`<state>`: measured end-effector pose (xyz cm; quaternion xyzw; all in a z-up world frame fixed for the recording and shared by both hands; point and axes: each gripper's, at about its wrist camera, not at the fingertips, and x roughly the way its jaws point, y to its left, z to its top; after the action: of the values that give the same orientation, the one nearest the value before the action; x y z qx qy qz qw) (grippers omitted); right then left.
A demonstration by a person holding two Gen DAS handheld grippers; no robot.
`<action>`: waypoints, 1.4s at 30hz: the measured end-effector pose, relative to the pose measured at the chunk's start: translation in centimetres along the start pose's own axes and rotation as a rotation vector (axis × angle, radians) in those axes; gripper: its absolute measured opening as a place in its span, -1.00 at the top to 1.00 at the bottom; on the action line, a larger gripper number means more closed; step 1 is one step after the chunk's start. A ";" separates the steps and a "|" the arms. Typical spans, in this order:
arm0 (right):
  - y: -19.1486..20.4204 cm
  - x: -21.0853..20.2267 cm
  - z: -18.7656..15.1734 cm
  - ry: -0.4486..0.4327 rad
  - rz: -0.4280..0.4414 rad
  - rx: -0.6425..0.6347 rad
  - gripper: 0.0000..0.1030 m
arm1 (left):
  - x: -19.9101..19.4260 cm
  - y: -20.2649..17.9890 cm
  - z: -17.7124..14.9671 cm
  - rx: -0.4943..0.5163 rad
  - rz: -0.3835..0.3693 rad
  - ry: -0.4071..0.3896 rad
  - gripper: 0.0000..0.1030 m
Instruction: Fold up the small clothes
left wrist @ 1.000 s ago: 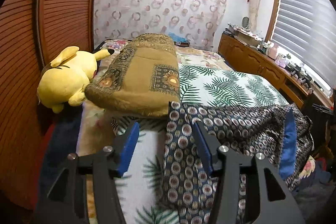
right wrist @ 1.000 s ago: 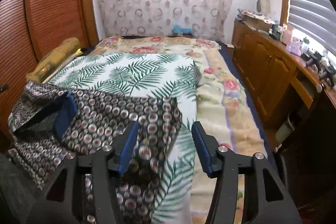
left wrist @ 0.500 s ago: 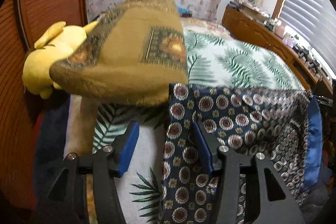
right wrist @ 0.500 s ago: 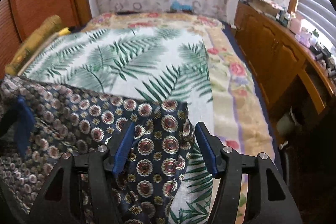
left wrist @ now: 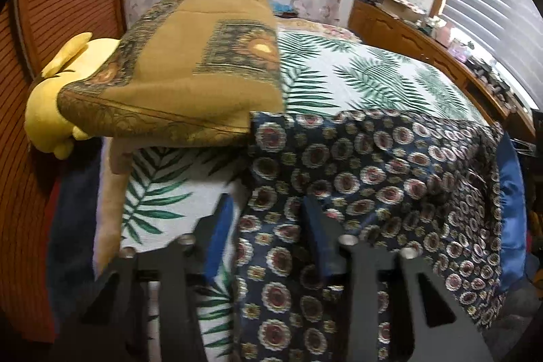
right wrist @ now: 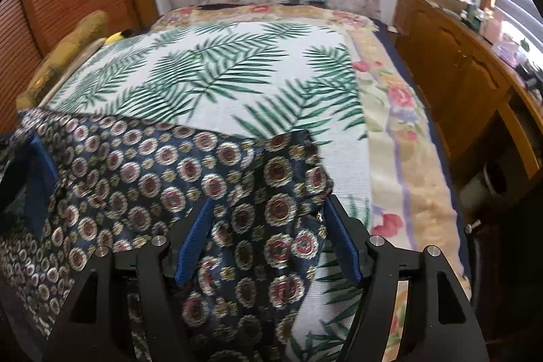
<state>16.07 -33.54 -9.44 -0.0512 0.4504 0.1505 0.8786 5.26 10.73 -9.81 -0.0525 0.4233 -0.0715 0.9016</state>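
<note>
Both grippers dropped toward the patterned garment (left wrist: 356, 172); left gripper (left wrist: 268, 226) jaws had just been narrowing.
Right gripper (right wrist: 266, 234) gaped, grasping nothing; left's clamp I couldn't confirm, so its corner risked slipping.

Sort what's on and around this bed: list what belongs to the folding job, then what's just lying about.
Belongs to the job:
- navy patterned garment
- left tool, closing over the garment's left edge
- right tool, astride its right corner

Just lying about:
- yellow plush toy
- brown patterned cushion
- palm-leaf bedspread
- cluttered wooden cabinet

Garment (left wrist: 373, 178) on bed (left wrist: 373, 80), beside pillow (left wrist: 190, 80).
</note>
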 end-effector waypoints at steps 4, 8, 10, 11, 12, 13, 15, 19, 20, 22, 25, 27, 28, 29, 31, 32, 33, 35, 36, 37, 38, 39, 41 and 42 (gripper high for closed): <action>0.7 -0.3 -0.1 0.001 0.045 -0.036 0.43 | -0.2 -0.4 -0.2 0.011 -0.037 0.009 0.95; 1.1 -0.8 -0.4 -0.022 0.082 -0.042 0.95 | -1.8 -1.5 -0.3 0.018 -0.076 -0.043 1.00; 1.5 -1.8 -0.5 -0.062 0.076 -0.051 0.96 | -3.7 -2.2 0.2 0.017 -0.091 -0.108 1.00; 1.7 -2.5 -0.5 -0.088 0.070 -0.049 0.96 | -4.8 -2.5 0.6 0.014 -0.098 -0.139 1.00; 1.9 -3.3 -0.4 -0.116 0.067 -0.047 0.97 | -6.0 -2.8 1.0 0.013 -0.104 -0.175 1.00; 2.1 -4.4 -0.2 -0.154 0.064 -0.046 0.97 | -7.1 -3.1 1.6 0.019 -0.110 -0.210 1.00; 2.6 -7.3 0.4 -0.243 0.079 -0.048 0.97 | -9.4 -3.7 2.7 0.032 -0.113 -0.277 1.00; 3.5 -12.7 2.3 -0.372 0.056 -0.073 0.97 | -13.6 -4.0 5.4 0.042 -0.130 -0.397 1.00; 3.6 -13.8 2.8 -0.400 0.049 -0.080 0.97 | -14.3 -3.9 6.0 0.045 -0.129 -0.420 1.00; 4.2 -16.9 4.3 -0.466 0.048 -0.102 0.97 | -16.2 -3.9 7.8 0.060 -0.122 -0.471 1.00; 5.0 -20.9 6.7 -0.545 0.035 -0.142 0.97 | -18.5 -3.4 10.8 0.068 -0.105 -0.537 1.00; 5.4 -22.8 8.4 -0.584 0.015 -0.162 0.97 | -19.5 -2.9 13.0 0.072 -0.090 -0.568 1.00; 5.5 -23.5 9.4 -0.600 0.005 -0.174 0.97 | -19.8 -2.7 14.0 0.075 -0.077 -0.580 1.00; 5.7 -24.2 11.0 -0.615 -0.013 -0.183 0.97 | -19.9 -2.4 15.4 0.073 -0.065 -0.589 1.00; 5.9 -24.6 13.4 -0.623 -0.034 -0.201 0.97 | -19.3 -1.8 17.1 0.073 -0.050 -0.585 1.00; 5.9 -24.3 14.4 -0.620 -0.052 -0.209 0.97 | -18.4 -1.4 18.2 0.070 -0.033 -0.573 1.00; 5.8 -23.8 15.5 -0.608 -0.067 -0.216 0.97 | -17.5 -1.2 18.7 0.068 -0.027 -0.556 1.00; 5.1 -21.3 18.0 -0.559 -0.088 -0.206 0.97 | -14.4 -0.2 19.9 0.051 -0.006 -0.498 1.00; 4.6 -20.0 18.8 -0.527 -0.090 -0.197 0.97 | -13.0 -0.1 20.0 0.050 0.006 -0.470 1.00; 4.1 -18.2 19.6 -0.492 -0.098 -0.189 0.97 | -10.8 0.4 20.2 0.050 0.025 -0.433 0.96; 3.5 -15.7 20.2 -0.452 -0.115 -0.179 0.96 | -9.2 0.4 20.0 0.047 0.042 -0.407 0.94; 2.8 -12.8 20.8 -0.399 -0.125 -0.164 0.95 | -6.8 1.0 20.1 0.045 0.047 -0.362 0.93; 1.2 -7.4 21.1 -0.261 -0.138 -0.132 0.57 | -2.6 2.4 19.8 0.022 0.022 -0.268 0.85; 0.4 -4.0 20.9 -0.175 -0.192 -0.110 0.53 | -1.5 2.7 19.5 0.007 0.029 -0.238 0.85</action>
<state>29.97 -29.35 6.12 -0.1288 0.3561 0.0939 0.9207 19.56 14.31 3.32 -0.0512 0.3139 -0.0531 0.9466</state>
